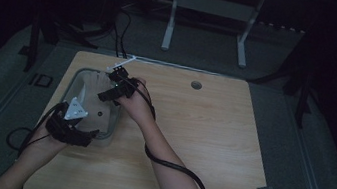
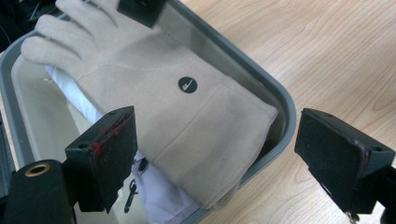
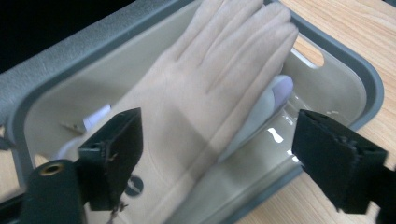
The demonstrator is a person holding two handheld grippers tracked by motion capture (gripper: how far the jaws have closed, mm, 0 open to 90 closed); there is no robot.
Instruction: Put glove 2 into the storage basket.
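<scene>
A grey bin point(image 2: 286, 105) with clear walls sits on the wooden surface point(image 1: 201, 130), toward its left side. Inside lies a beige glove point(image 2: 154, 93), palm-flat, with a small round black logo point(image 2: 187, 85) near its cuff. Under the glove lies a white cloth point(image 2: 163, 196), showing past the cuff and beside the glove's own digits.

The left gripper point(image 2: 215, 149) hangs over the near end of the bin. Its fingers point(image 2: 105, 154) stand wide apart and hold nothing. The glove's cuff lies between them and below, touching neither; one finger is over the bin's inside, the other out past the rim, above the wood.

The right gripper point(image 3: 215, 158) is over the far end of the bin, pointing back along the glove. Its fingers point(image 3: 114, 156) are spread wide too, gripping nothing. The glove's middle lies beneath the gap between them, its tips beyond them toward the bin's handle slot point(image 3: 309, 51). One finger hangs over the logo end of the glove, the other over the bin's rim.

In the high view both grippers point(image 1: 73, 128) point(image 1: 116, 86) sit above the bin point(image 1: 70, 89), the left nearer the person.
</scene>
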